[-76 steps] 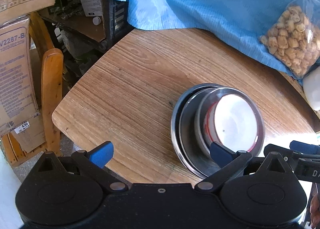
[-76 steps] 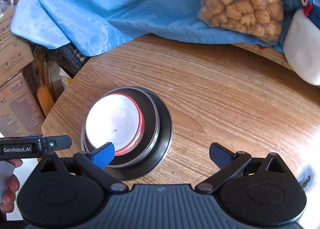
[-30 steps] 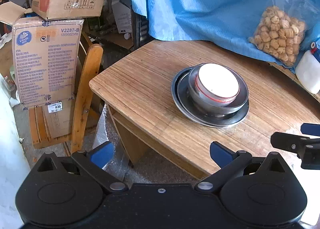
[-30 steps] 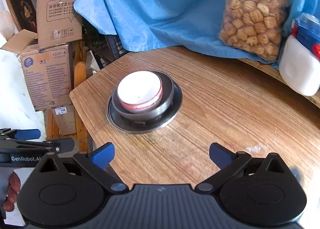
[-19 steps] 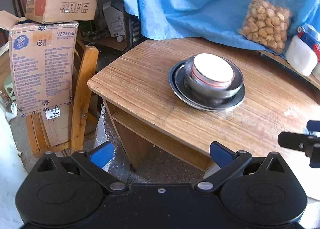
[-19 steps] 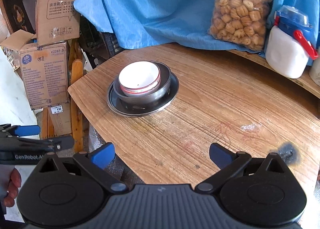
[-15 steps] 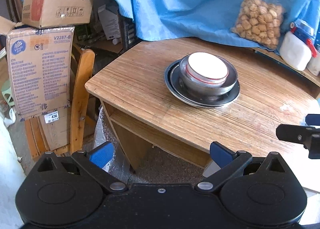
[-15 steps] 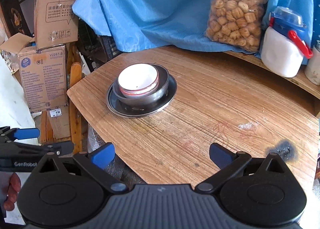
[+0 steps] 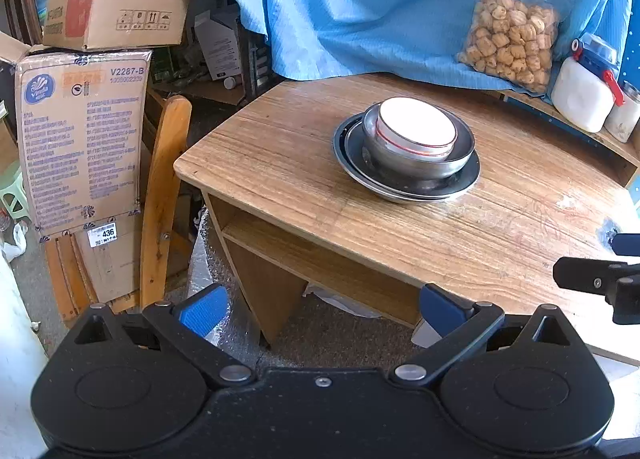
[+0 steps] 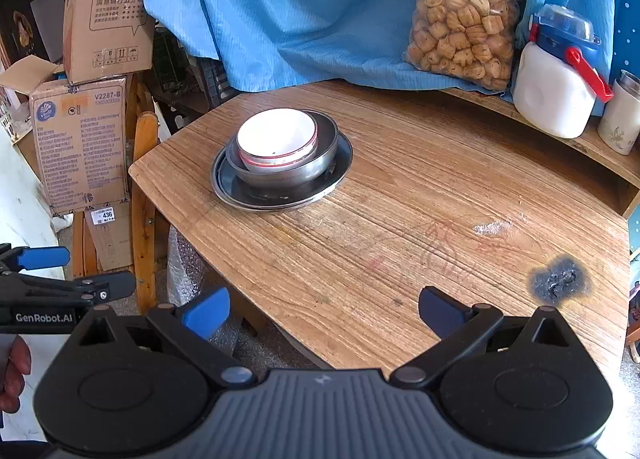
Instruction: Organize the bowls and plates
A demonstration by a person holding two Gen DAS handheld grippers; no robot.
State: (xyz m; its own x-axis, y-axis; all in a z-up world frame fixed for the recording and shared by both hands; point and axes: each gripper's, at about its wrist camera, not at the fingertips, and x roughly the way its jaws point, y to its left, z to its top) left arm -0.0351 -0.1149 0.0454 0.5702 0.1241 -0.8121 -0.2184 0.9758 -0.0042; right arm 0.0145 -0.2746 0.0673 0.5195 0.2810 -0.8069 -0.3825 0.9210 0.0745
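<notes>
A white bowl with a red rim line (image 9: 417, 127) (image 10: 277, 137) sits inside a steel bowl (image 9: 420, 167) (image 10: 296, 175), which sits on stacked steel plates (image 9: 460, 183) (image 10: 340, 175) on the wooden table (image 9: 280, 163) (image 10: 420, 219). My left gripper (image 9: 322, 309) is open and empty, held off the table's near edge, well short of the stack. My right gripper (image 10: 324, 311) is open and empty above the table's front edge, also far from the stack. Each gripper shows at the side of the other's view.
A bag of biscuits (image 10: 464, 23), a white jug with a blue lid (image 10: 554, 87) and a cup (image 10: 622, 119) stand at the back right by a blue cloth (image 10: 300, 11). Cardboard boxes (image 9: 80, 131) and a wooden chair (image 9: 164, 195) stand left of the table. A dark burn mark (image 10: 558, 281) is near the front right.
Both grippers have pulled back and away from the stack, which now looks smaller and farther. The stacked bowls and plates have not moved. Both grippers stay open.
</notes>
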